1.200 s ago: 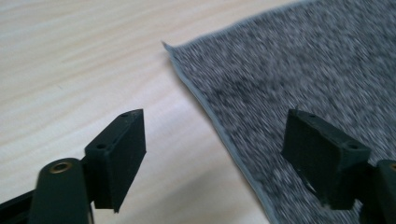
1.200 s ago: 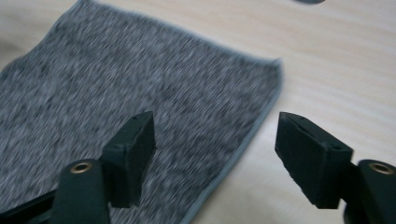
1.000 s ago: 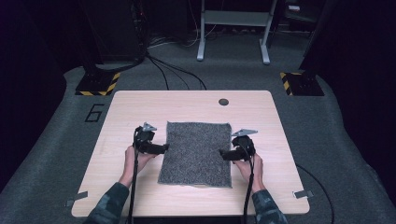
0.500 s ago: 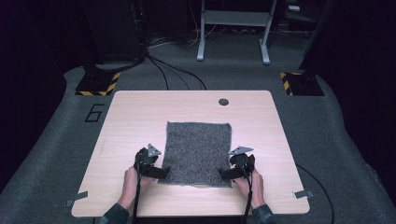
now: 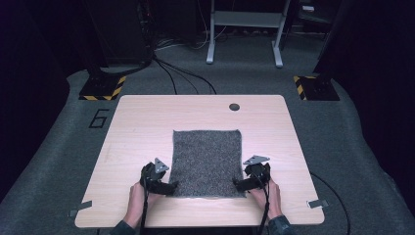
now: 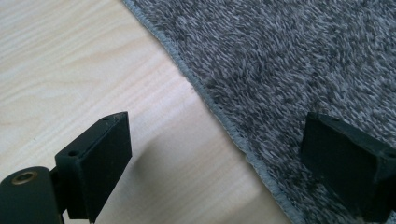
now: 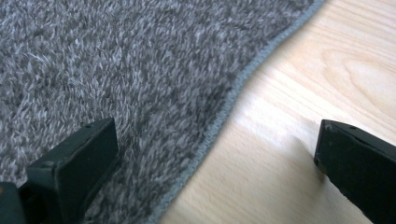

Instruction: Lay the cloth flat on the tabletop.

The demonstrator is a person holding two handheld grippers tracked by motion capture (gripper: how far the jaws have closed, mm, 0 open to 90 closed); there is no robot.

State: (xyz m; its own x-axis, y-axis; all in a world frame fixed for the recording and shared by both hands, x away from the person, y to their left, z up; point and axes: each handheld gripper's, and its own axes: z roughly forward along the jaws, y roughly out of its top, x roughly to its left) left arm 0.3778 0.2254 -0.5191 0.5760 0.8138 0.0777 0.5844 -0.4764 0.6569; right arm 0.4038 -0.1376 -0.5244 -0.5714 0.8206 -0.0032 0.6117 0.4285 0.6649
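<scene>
A rectangular grey shaggy cloth mat (image 5: 207,162) lies flat near the pale wooden table's (image 5: 142,122) front edge. The left gripper (image 5: 170,186) and right gripper (image 5: 238,184) straddle its near corners, jaws just opened wide, nothing gripped.

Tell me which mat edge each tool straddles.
Left tool straddles the grey mat's left edge, right tool its right edge, both near the person-side corners.

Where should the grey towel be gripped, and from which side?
Grip the grey towel at its two near corners, each gripper coming in from its own side edge. It lies flat, so only the stitched hem offers an edge; both open grippers already straddle it.
</scene>
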